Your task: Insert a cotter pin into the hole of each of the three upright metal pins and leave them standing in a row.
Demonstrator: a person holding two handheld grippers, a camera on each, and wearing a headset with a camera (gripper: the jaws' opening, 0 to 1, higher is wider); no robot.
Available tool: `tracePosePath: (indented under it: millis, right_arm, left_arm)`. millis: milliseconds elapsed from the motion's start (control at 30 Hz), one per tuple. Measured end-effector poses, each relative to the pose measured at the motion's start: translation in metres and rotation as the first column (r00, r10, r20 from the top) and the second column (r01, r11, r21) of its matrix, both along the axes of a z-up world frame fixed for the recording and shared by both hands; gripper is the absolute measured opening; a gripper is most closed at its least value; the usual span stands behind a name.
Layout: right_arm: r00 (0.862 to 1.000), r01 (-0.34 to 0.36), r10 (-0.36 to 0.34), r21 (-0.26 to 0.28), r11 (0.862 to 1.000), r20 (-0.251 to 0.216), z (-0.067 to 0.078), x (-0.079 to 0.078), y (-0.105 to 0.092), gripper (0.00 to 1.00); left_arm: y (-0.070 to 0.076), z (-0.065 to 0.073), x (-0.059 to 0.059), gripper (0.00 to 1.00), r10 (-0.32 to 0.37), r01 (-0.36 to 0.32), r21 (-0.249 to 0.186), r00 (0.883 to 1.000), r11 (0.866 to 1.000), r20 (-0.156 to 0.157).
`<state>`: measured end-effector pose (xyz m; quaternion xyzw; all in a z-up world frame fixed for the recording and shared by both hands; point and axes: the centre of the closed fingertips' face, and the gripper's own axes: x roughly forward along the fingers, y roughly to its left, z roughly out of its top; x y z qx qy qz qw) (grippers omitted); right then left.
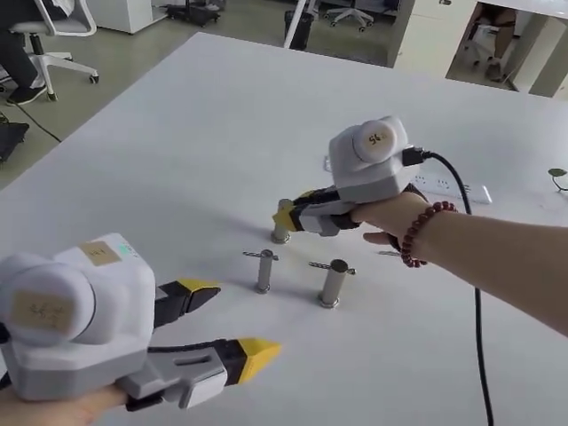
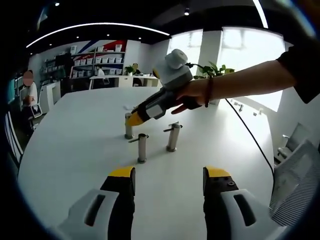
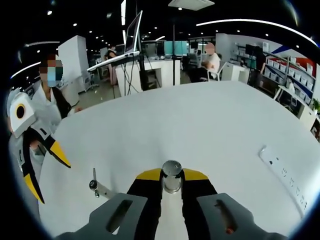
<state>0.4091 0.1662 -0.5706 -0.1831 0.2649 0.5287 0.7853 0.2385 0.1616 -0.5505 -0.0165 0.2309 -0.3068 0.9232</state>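
Your right fingers are closed on the far pin, one on each side of its top. In the right gripper view the pin's round cap pokes up between the yellow tips. The pin stands upright on the worktop. The fingers hide its hole, so can't tell if anything is through it. The right gripper comes in roughly level from the right, with your hand wrapped round its body. There's a bead bracelet on the wrist and a black cable running back toward you.

Your left fingers are wide apart. The left gripper hovers low at near left, pointed toward the pins and well apart from them.

The middle pin stands upright, just nearer you than the far pin, with a cotter pin crosswise through its top. The near pin stands upright to its right, with a second cotter pin through its top too. The three pins are near each other but not touching, more a loose triangle than a straight line.

A white power strip lies on the worktop beyond your right hand. Office chairs stand on the floor past the far edge. In the right gripper view a person sits at a desk in the back.
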Motion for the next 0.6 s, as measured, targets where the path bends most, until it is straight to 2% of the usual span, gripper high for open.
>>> tracePosePath:
  millis: [33, 233, 367, 600]
  right_arm:
    - [1.000, -0.011, 0.011, -0.018, 1.000, 0.011, 0.0000, -0.0017, -0.0011, 0.09]
    - [1.000, -0.006, 0.006, -0.023, 1.000, -0.006, 0.0007, -0.0055, -0.0016, 0.09]
    - [1.000, -0.011, 0.011, -0.035, 0.999, 0.001, 0.0010, -0.0073, -0.0008, 0.08]
    - [1.000, -0.008, 0.008, -0.048, 0.999, -0.002, 0.0013, -0.0101, -0.0004, 0.08]
  left_arm:
    - [-0.0001, 0.0001, -0.0003, 0.54, 0.001, -0.001, -0.002, 1.000, 1.000, -0.002]
    - [-0.0011, 0.0002, -0.0033, 0.54, -0.005, 0.005, 0.004, 1.000, 1.000, -0.004]
    - [-0.0015, -0.0010, -0.0044, 0.54, -0.008, 0.008, 0.010, 1.000, 1.000, -0.009]
    - [0.0003, 0.0017, -0.0022, 0.54, 0.001, -0.001, -0.007, 1.000, 1.000, -0.004]
